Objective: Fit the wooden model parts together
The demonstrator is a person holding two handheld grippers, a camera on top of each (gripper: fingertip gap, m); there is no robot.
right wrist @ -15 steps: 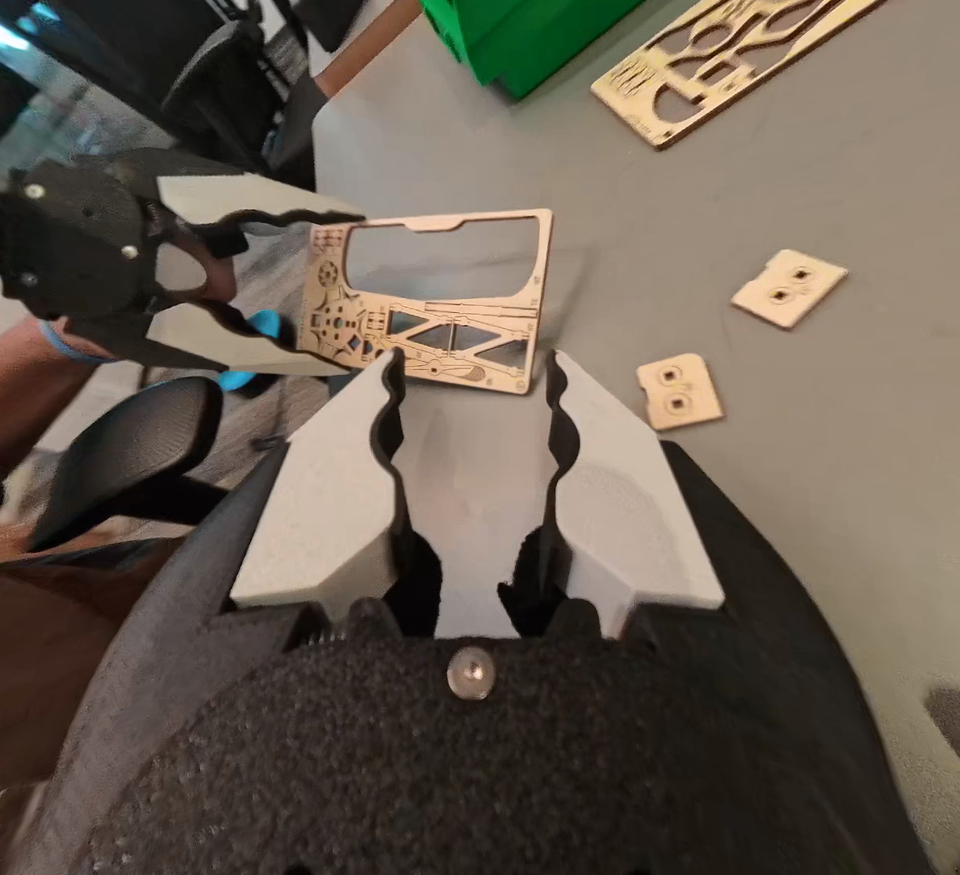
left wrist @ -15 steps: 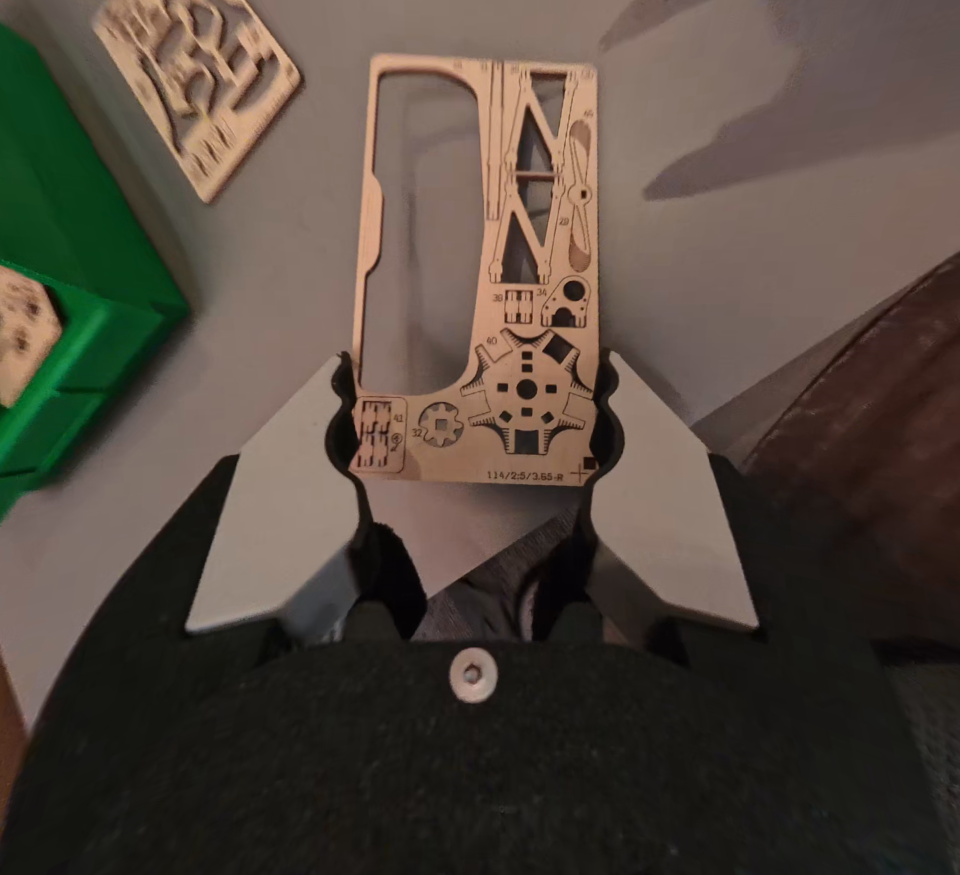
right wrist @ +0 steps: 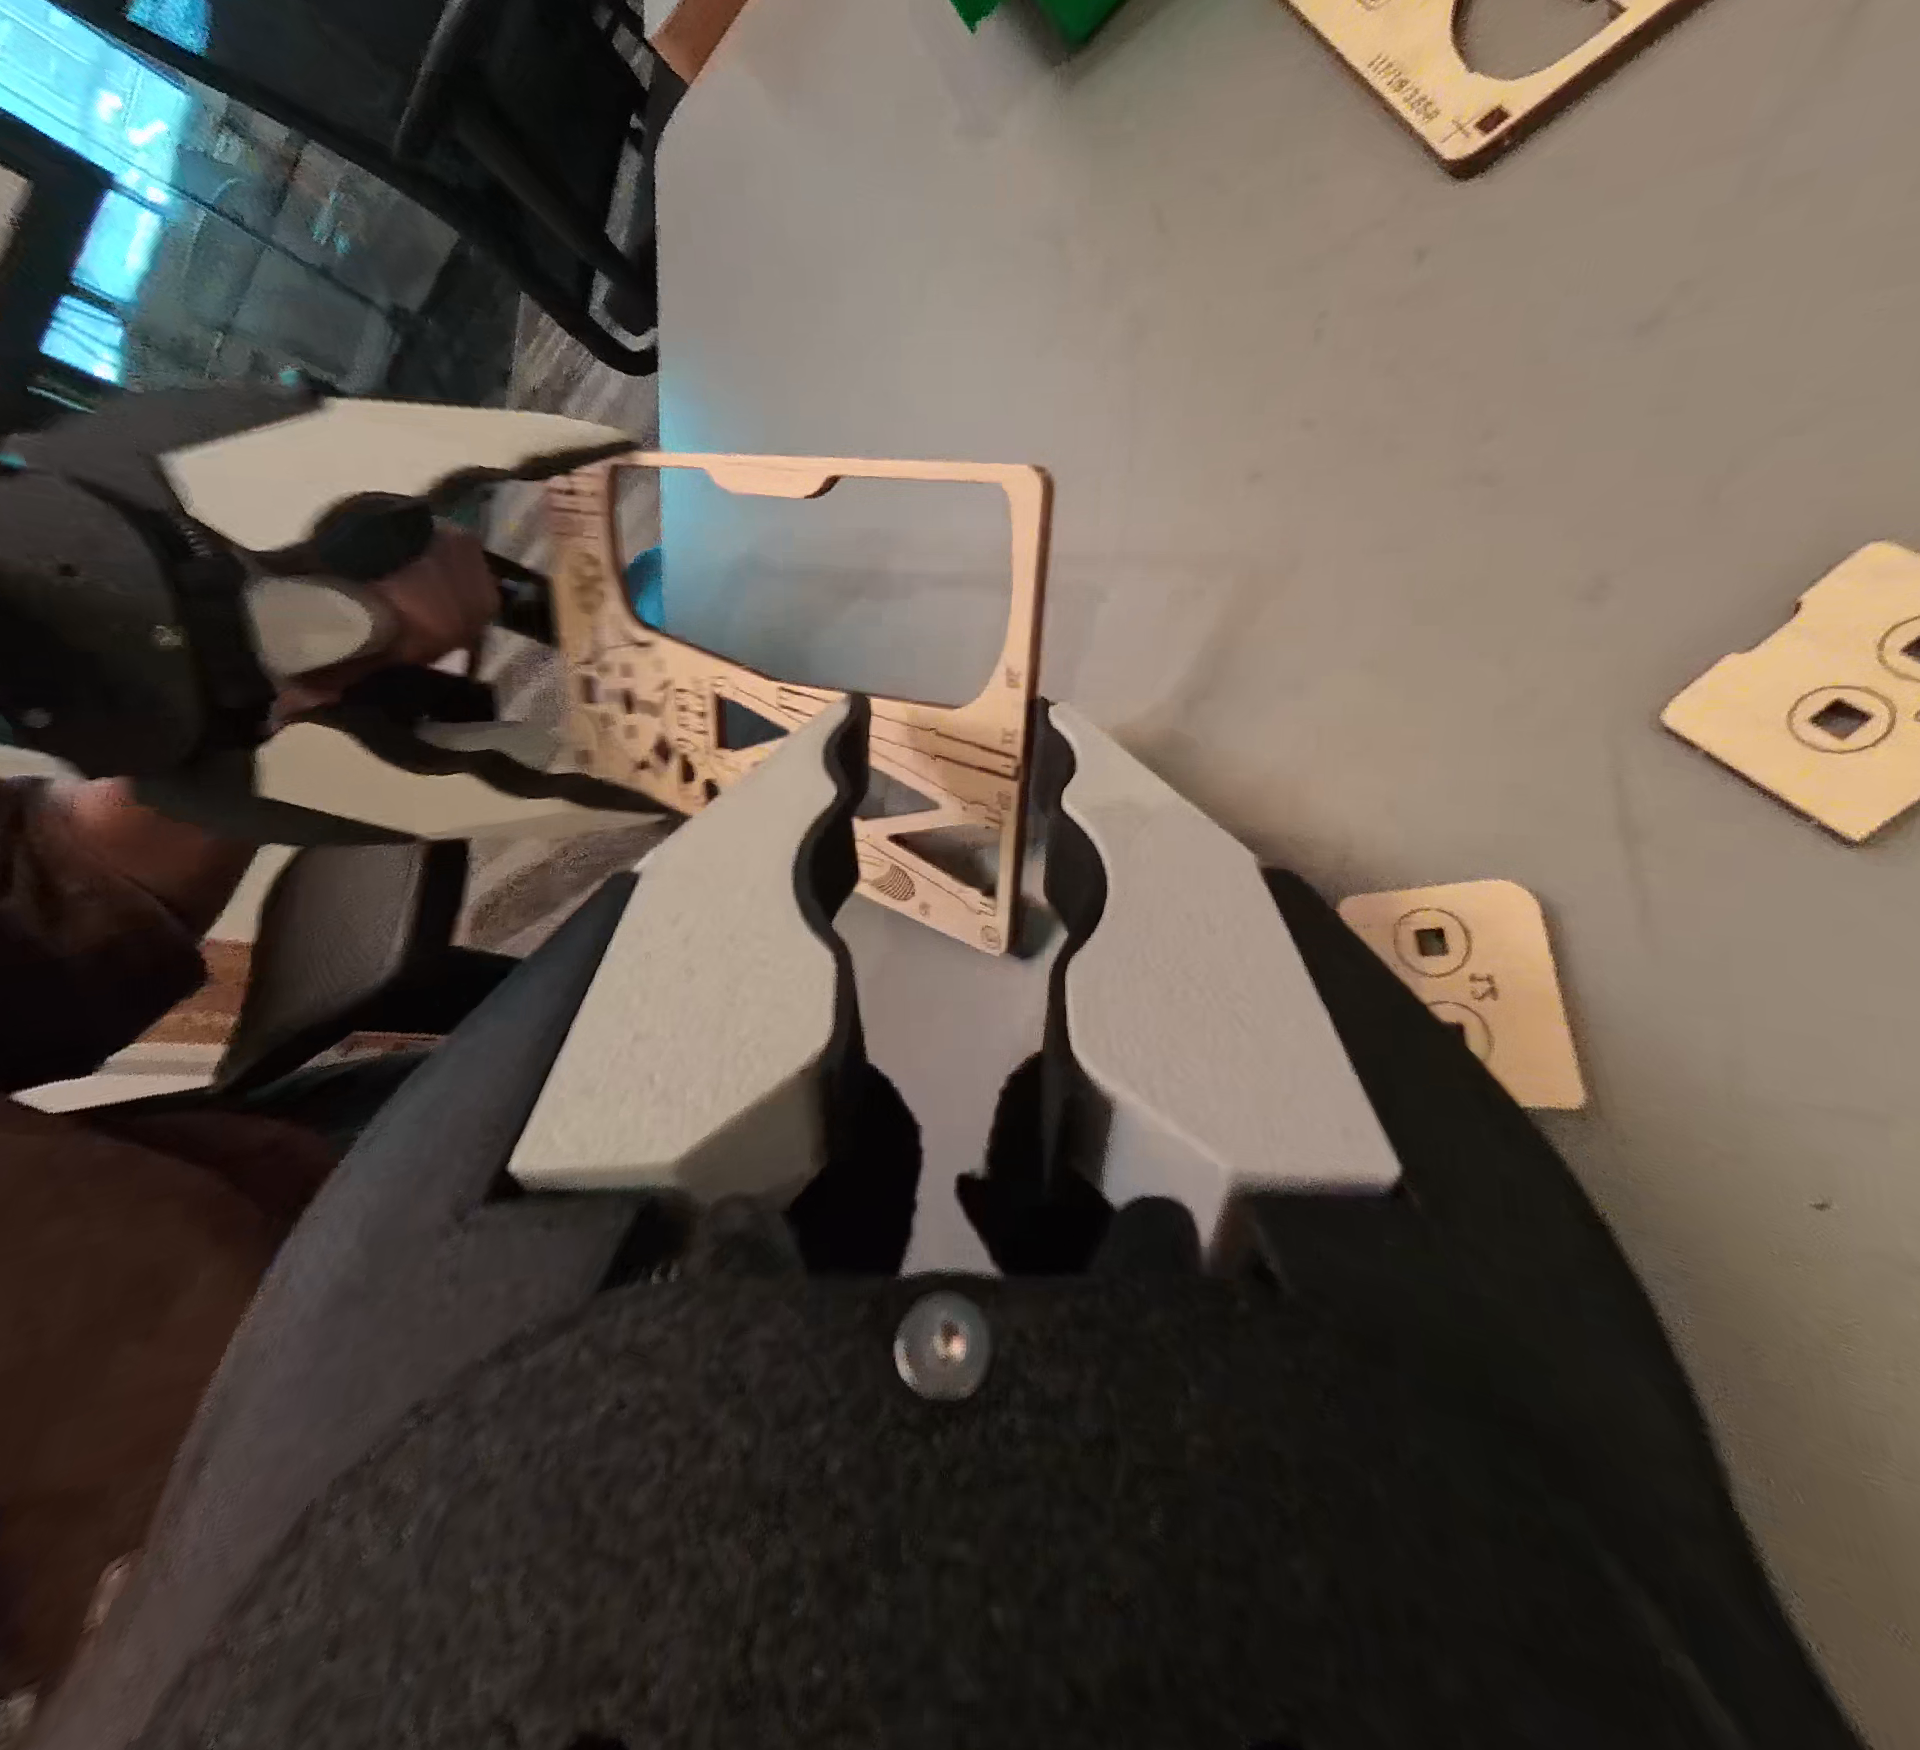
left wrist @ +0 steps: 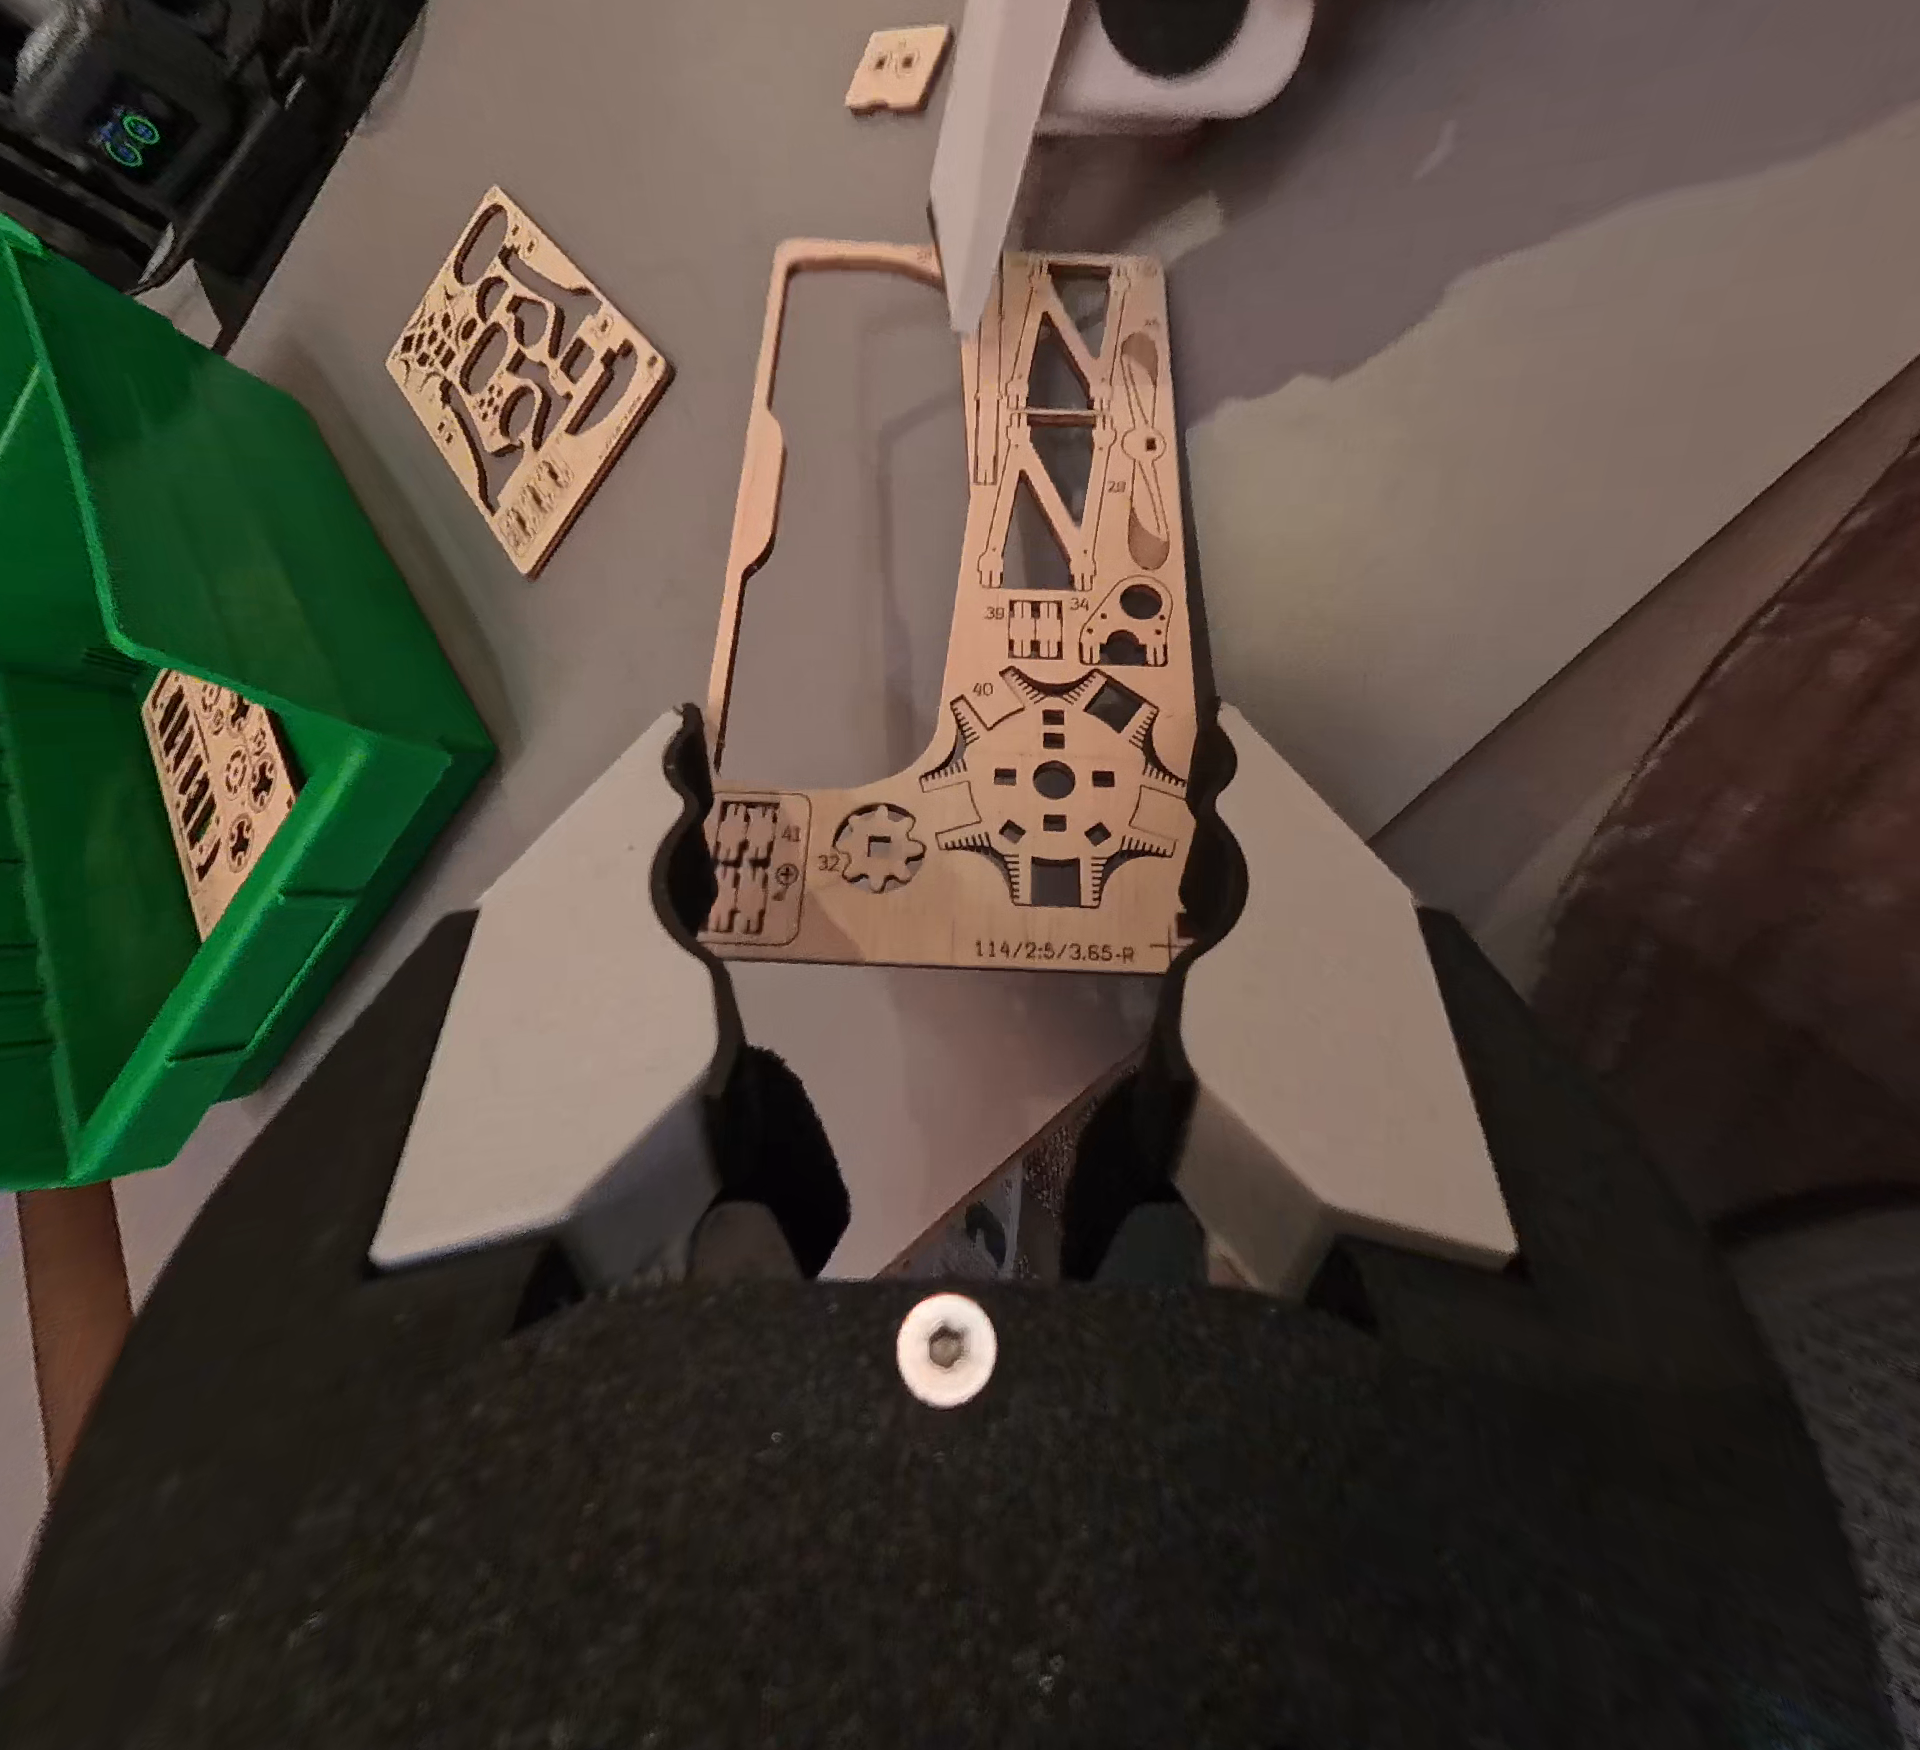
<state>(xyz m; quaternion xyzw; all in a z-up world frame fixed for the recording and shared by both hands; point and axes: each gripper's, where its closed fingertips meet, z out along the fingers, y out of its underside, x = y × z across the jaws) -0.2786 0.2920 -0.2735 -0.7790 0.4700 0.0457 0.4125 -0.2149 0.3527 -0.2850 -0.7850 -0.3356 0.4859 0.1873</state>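
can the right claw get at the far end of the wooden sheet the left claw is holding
Probably yes. The left claw grips only the near end of the wooden sheet, and the open right claw already straddles its free far edge with nothing between.

My left gripper [left wrist: 951, 827] fills the lower half of its own view, its two grey fingers [left wrist: 582, 952] spread wide and clamped against the two side edges of the wooden sheet [left wrist: 1049, 827]. In the right wrist view it enters from the left edge, a hand [right wrist: 416, 609] wrapped round its body. My right gripper [right wrist: 951, 765] sits at lower centre of its view, jaws parted, fingertips straddling the sheet's near corner without closing. From the left view it descends from the top edge, one finger [left wrist: 987, 142] pointing down at the sheet's far end.
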